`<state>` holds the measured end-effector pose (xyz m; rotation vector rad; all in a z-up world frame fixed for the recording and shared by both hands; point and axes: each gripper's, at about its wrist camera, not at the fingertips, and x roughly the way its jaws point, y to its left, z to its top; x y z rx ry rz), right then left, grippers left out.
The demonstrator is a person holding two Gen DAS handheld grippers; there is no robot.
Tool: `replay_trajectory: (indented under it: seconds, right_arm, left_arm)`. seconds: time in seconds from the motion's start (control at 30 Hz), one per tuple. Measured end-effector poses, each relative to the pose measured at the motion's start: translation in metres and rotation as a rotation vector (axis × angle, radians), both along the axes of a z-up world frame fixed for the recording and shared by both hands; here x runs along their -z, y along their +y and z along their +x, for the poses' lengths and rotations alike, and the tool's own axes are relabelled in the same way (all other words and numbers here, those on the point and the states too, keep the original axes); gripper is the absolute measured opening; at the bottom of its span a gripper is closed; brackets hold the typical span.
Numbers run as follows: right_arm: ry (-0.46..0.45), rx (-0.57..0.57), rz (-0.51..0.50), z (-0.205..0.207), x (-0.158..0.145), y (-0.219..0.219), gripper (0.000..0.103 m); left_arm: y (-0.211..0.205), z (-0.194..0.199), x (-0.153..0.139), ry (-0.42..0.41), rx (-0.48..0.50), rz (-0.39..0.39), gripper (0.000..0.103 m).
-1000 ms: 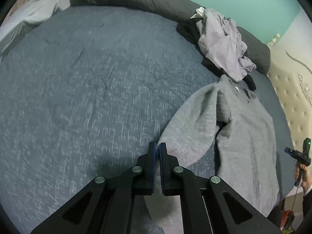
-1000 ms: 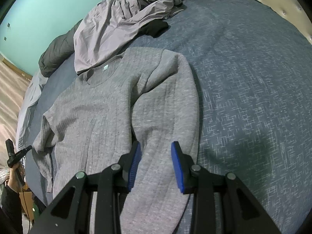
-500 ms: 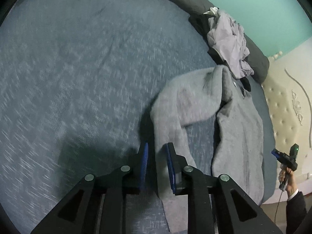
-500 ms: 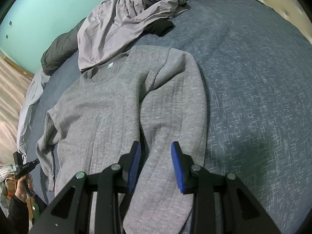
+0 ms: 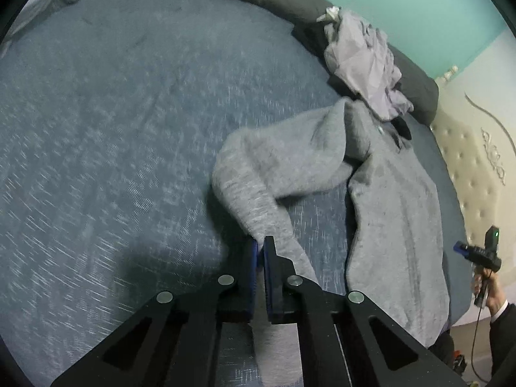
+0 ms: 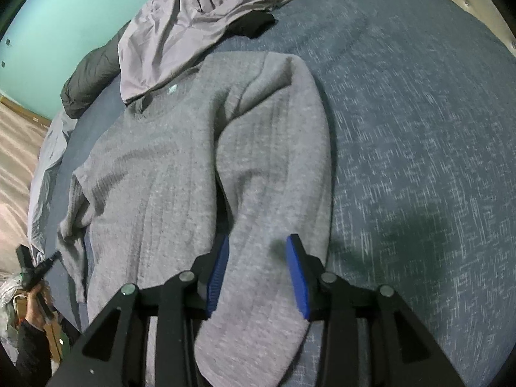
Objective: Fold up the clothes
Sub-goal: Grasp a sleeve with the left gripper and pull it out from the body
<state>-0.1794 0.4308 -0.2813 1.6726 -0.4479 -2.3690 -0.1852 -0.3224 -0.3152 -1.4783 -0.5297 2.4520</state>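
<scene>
1. The left tool (image 5: 260,246) is clenched on the edge of a sleeve (image 5: 258,200) of the grey sweater (image 5: 396,213); the pinch is narrow and partly hidden, so how much cloth it has is hard to say.
2. The right tool (image 6: 257,245) is released, its jaws opening, astride the other sleeve (image 6: 274,167), which lies between the blue pads without being pressed.
3. The sweater lies face up on the blue bed (image 5: 113,113), collar toward 12 o'clock in the right wrist view. At 11 o'clock from the collar sits a heap of lilac clothes (image 6: 180,29).
4. Progress: early. The body is spread fairly flat, but no fold is made. The right sleeve lies along the side; the left one is bent out from the body. Both sleeves, the body folds and the heap are left.
5. Against a second ago: the left tool opened briefly and closed again on the sleeve, which now bends in a sharper elbow out at 10 o'clock. The right tool has hardly shifted.
</scene>
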Motion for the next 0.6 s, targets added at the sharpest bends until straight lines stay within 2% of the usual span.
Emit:
replay_trajectory:
  seconds: [0.1, 0.33, 0.47, 0.6]
  right_arm:
    - [-0.023, -0.008, 0.005, 0.005, 0.004, 0.004, 0.037]
    - [-0.063, -0.016, 0.016, 0.018, 0.011, 0.013, 0.044]
    - [-0.111, -0.027, 0.011, 0.026, 0.019, 0.014, 0.049]
    - [-0.150, -0.053, 0.001, 0.036, 0.027, 0.011, 0.052]
  left_arm:
    - [-0.022, -0.001, -0.024, 0.042, -0.048, -0.017, 0.003]
    - [-0.066, -0.011, -0.084, 0.124, -0.126, -0.129, 0.003]
    - [-0.073, -0.020, -0.092, 0.110, -0.128, -0.146, 0.003]
    - [-0.069, -0.023, -0.075, 0.058, -0.118, -0.148, 0.004]
